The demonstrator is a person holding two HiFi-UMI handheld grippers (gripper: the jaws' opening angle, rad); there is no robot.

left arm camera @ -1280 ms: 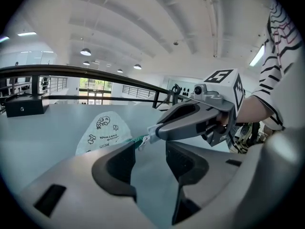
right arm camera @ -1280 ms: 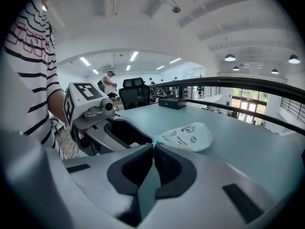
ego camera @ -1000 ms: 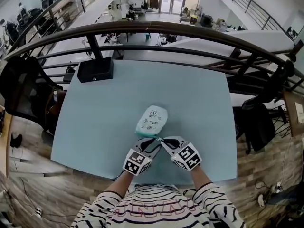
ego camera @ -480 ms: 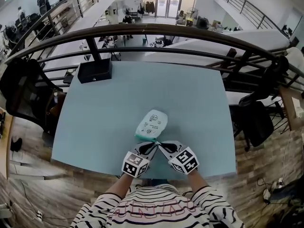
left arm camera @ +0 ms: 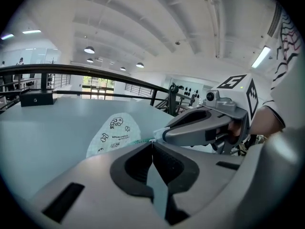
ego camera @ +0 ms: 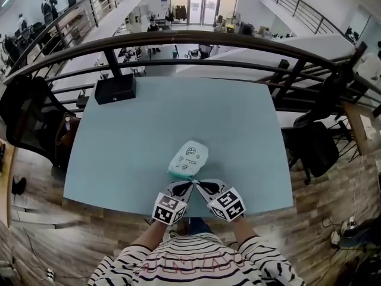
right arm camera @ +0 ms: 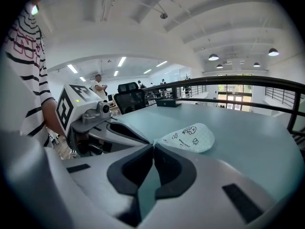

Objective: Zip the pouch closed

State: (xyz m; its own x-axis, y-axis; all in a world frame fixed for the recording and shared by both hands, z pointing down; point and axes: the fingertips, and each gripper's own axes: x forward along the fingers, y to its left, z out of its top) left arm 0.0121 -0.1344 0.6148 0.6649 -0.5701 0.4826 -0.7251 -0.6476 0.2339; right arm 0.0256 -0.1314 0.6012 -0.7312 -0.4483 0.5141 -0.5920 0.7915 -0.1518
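A pale green pouch (ego camera: pixel 189 158) printed with small cartoons lies on the light blue table (ego camera: pixel 137 142), its near end towards me. Both grippers meet at that end, tip to tip. My left gripper (ego camera: pixel 188 184) has just been closing, and its jaws now stand together on the pouch's near edge (left arm camera: pixel 138 141). My right gripper (ego camera: pixel 197 184) is shut on the same end, pinching the near corner (right arm camera: pixel 162 140). In the left gripper view the pouch (left arm camera: pixel 112 130) lies just beyond the left gripper (left arm camera: pixel 152 142). In the right gripper view it (right arm camera: pixel 190 136) lies just beyond the right gripper (right arm camera: pixel 153 144). I cannot make out the zip pull.
A black box (ego camera: pixel 114 89) sits at the table's far left corner. A dark curved railing (ego camera: pixel 196 37) runs behind the table. Black chairs stand at the left (ego camera: pixel 27 118) and right (ego camera: pixel 315 148). The table's near edge (ego camera: pixel 119 202) is close under my hands.
The left jaws went from wide open to shut at the pouch's near end. Both grippers and the pouch slid towards me, closer to the table's near edge.
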